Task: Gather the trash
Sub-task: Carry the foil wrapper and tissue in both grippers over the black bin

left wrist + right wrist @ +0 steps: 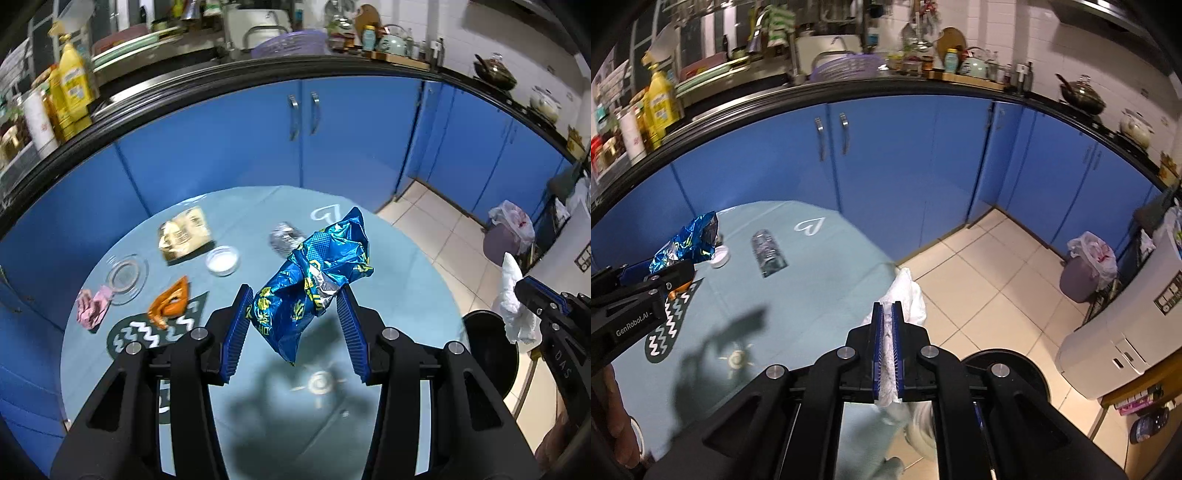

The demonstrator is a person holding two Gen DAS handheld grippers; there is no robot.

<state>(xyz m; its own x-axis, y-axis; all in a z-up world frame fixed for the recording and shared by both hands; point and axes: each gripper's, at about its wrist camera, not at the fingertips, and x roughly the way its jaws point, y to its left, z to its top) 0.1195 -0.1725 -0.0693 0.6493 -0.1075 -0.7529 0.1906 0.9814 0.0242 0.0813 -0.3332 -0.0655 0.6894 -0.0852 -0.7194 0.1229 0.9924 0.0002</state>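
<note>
left gripper [295, 306] angled down pinching blue wrapper [314, 273], right gripper [887, 314] clamping white tissue [905, 291]

Countertop bottles [70, 88] — motion-blurred, labels unreadable

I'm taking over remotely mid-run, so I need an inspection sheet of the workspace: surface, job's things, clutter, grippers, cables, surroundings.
Surface: round table under a pale blue cloth with a heart print.
Job's things: blue foil wrapper and white tissue, both lifted; gold wrapper, orange wrapper and pink wrapper on the table.
Clutter: glass dish, white lid, clear tumbler lying down.
Grippers: left gripper clamps the blue foil wrapper; right gripper shut on the tissue.
Cables: nothing seen.
Surroundings: blue cabinets, tiled floor, lined bin, dark round bin beside the table.
</note>
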